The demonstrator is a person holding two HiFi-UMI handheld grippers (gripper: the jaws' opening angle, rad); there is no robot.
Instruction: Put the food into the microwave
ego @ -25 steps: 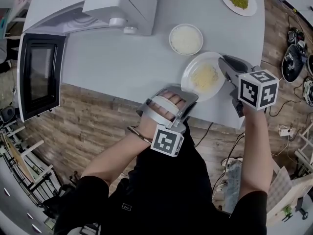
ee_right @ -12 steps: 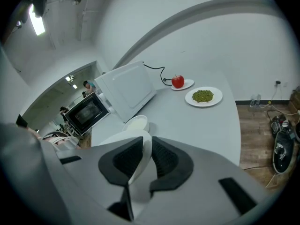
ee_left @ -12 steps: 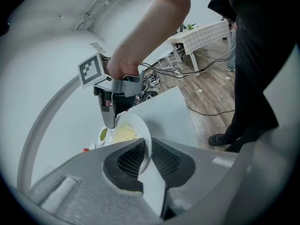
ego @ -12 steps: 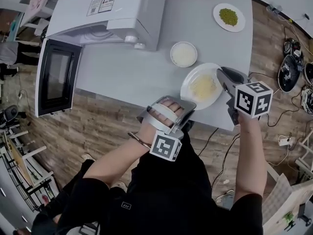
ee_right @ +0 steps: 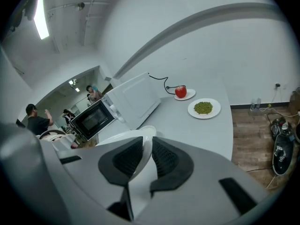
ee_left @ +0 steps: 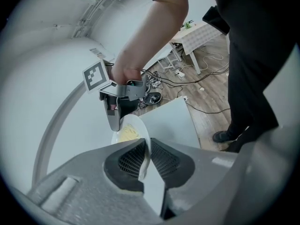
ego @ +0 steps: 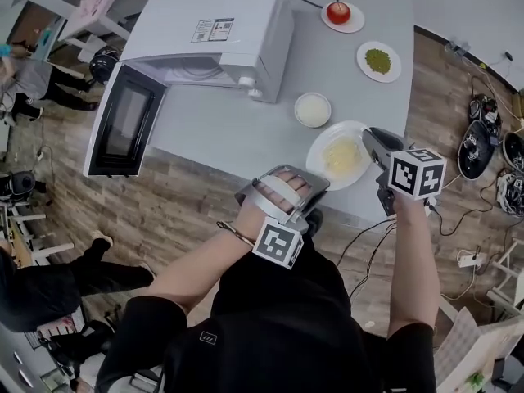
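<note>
We have the white plate [ego: 321, 147] of pale yellow shredded food [ego: 344, 155] gripped from both sides at the near right corner of the counter [ego: 237, 129]. It appears to sit just clear of the surface, though we cannot be certain. The left claw [ee_left: 146, 151] has just been closing, and its ribbed pads pinch the plate's thin rim between them; the right claw [ee_right: 147, 154] is likewise clamped narrow on the opposite rim. We judge the plate to be stiff, glazed and slick, light enough for two claws yet breakable if it slips. The rim is the only sensible place to hold it, with one claw on each side to stop it pivoting. The food is a loose heap that would slide if the plate tipped, so it wants carrying level. The microwave [ego: 221, 31] stands well apart at the far left with its door [ego: 123, 121] swung open, ready to take it.
</note>
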